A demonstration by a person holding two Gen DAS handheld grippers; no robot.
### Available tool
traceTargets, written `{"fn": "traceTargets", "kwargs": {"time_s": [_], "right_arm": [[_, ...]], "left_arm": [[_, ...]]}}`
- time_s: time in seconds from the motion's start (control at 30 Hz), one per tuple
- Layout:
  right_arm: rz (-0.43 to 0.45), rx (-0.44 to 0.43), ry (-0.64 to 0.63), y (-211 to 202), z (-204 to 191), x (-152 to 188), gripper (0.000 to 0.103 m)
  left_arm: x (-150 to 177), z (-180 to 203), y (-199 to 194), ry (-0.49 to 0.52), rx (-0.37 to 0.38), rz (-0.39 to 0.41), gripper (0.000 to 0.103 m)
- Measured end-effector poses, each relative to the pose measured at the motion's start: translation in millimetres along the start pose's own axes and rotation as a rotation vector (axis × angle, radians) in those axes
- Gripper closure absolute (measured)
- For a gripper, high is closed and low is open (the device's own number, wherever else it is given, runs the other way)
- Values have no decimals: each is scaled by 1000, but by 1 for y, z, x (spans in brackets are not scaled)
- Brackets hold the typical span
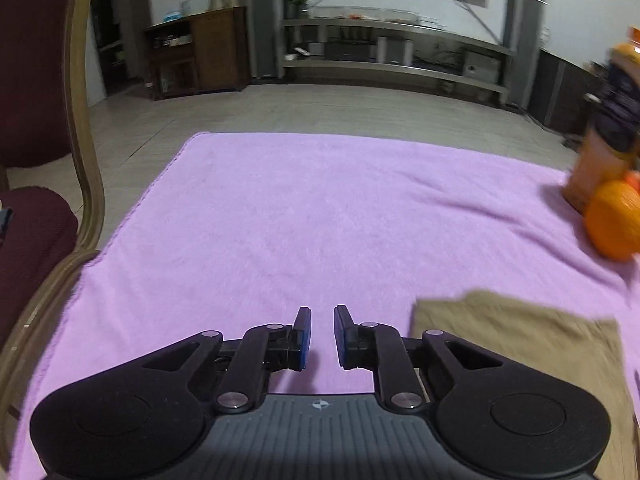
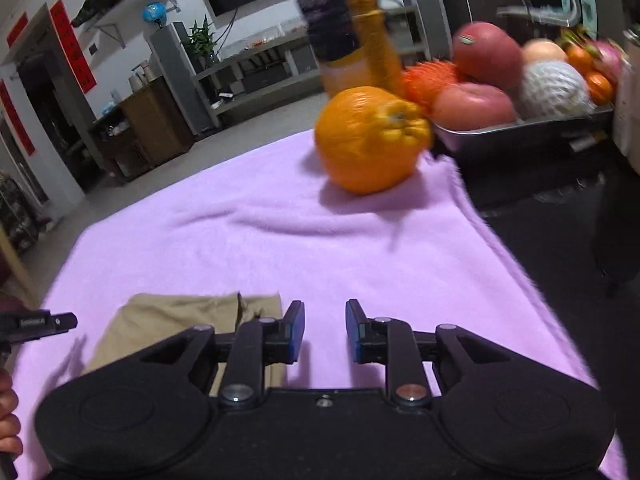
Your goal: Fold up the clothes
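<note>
A maroon upholstered chair with a curved wooden frame [image 1: 48, 128] stands at the far left edge of the table, which is draped in a fuzzy lilac blanket [image 1: 304, 216]. The left tongs [image 1: 322, 336] hang over bare blanket, their blue-padded tips a narrow gap apart and pinching nothing. The folded khaki cloth garment [image 1: 516, 344] lies flat just to their right, between the two hands; in the right wrist view it sits low and to the left [image 2: 188, 320], partly under the right tongs [image 2: 325, 332], which stand slightly more spread and equally empty. Its long axis appears to run across the table, so either hand looks about equally near. Farther right a large orange citrus fruit [image 2: 368, 140] rests on the blanket beside a metal tray of mixed fruit [image 2: 516, 128].
</note>
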State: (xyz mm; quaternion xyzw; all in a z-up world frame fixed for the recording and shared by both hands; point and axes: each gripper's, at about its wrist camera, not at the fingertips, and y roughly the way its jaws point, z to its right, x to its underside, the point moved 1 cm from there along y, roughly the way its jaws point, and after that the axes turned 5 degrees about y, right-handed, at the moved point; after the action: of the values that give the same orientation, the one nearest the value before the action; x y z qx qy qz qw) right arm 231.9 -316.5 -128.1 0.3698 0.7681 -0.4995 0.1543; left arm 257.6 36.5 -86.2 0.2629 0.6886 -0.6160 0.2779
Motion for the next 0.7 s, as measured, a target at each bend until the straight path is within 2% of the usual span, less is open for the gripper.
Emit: {"fn": "traceTargets", "kwargs": {"time_s": [0.07, 0.2, 0.27, 0.37, 0.43, 0.6, 0.7], "right_arm": [[-41, -25, 48, -27, 10, 2, 80], [-94, -70, 64, -88, 7, 15, 78], [-100, -100, 56, -113, 0, 25, 75], [-101, -127, 18, -143, -15, 44, 70], [-106, -107, -38, -148, -26, 60, 67], [-104, 2, -205, -137, -50, 106, 67], [-78, -20, -294, -132, -68, 123, 68]], "left_arm": [[14, 1, -25, 31, 44, -21, 78], [47, 4, -67, 53, 130, -74, 77], [66, 5, -87, 46, 143, -89, 76], [94, 8, -106, 19, 204, -132, 75], [112, 14, -114, 17, 228, -149, 75], [142, 28, -129, 47, 241, -143, 79], [138, 38, -133, 62, 251, -94, 79]]}}
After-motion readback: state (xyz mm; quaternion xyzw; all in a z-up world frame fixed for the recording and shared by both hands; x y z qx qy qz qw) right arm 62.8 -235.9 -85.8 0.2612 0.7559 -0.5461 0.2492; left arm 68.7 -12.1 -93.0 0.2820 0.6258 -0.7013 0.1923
